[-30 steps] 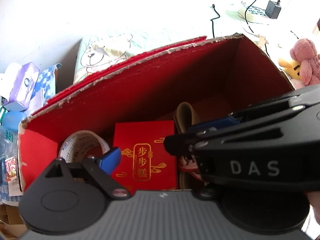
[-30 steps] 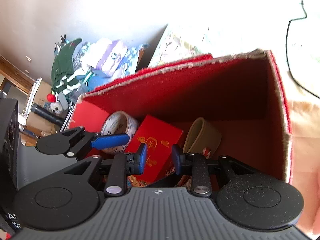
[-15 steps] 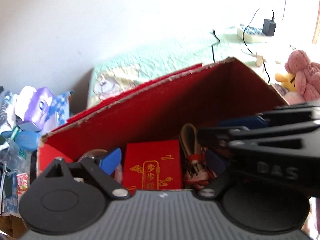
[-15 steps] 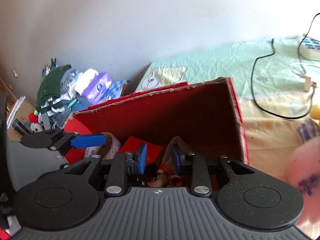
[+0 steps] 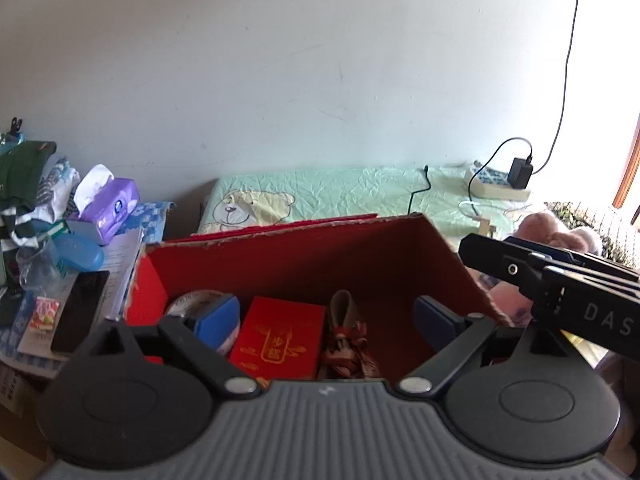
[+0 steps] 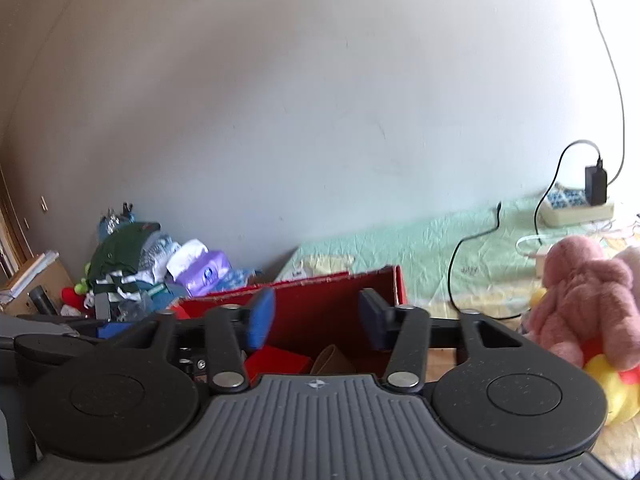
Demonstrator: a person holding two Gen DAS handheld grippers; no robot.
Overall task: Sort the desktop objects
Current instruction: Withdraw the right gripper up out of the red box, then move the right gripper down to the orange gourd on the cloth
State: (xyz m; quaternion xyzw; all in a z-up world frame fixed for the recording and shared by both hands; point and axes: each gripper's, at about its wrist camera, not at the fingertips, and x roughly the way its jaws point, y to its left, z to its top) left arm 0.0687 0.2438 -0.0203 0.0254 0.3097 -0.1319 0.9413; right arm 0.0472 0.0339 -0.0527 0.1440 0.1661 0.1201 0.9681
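Observation:
An open red cardboard box stands in front of both grippers. Inside lie a tape roll, a red gift box with gold print and a brown pouch with a patterned ribbon. My left gripper hangs open above the box's near side, nothing between its blue pads. In the right wrist view the red box sits lower and farther off, with the gift box and the pouch just visible. My right gripper is open and holds nothing.
A pink plush toy and a yellow toy lie right of the box. On the green bedsheet rest a power strip with a charger and cables. A tissue pack, clothes and a phone clutter the left.
Both grippers have drawn back and up from the box, so the wall fills the upper view. The right gripper's fingers have spread apart; the left stayed open.

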